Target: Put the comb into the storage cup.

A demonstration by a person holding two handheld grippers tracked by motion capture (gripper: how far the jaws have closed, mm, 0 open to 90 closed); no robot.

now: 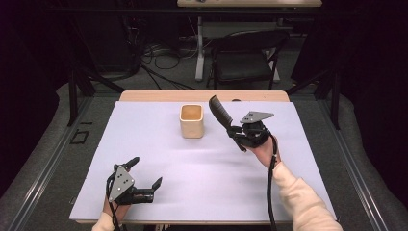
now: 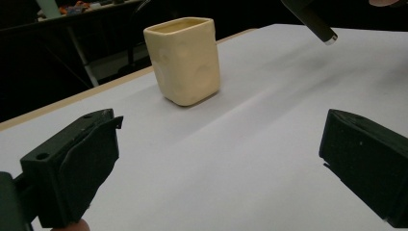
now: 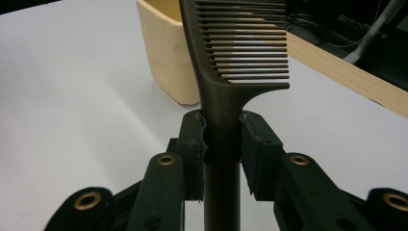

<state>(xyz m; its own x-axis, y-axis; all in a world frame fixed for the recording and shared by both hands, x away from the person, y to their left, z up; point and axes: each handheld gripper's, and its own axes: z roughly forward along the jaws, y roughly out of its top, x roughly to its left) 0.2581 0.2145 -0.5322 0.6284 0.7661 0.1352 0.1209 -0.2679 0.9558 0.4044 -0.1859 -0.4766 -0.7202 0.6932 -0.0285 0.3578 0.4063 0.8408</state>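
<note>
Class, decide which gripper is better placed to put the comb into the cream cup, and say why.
Right. The right gripper already clamps the comb beside the cup; the left gripper stands open and empty, nearer the table's front edge.

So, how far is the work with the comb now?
Done: the right gripper has the comb clamped by its handle, raised beside the cup. In hand: holding it tilted near the cup. Left: probably placing it in the cup. The left gripper waits open.
</note>
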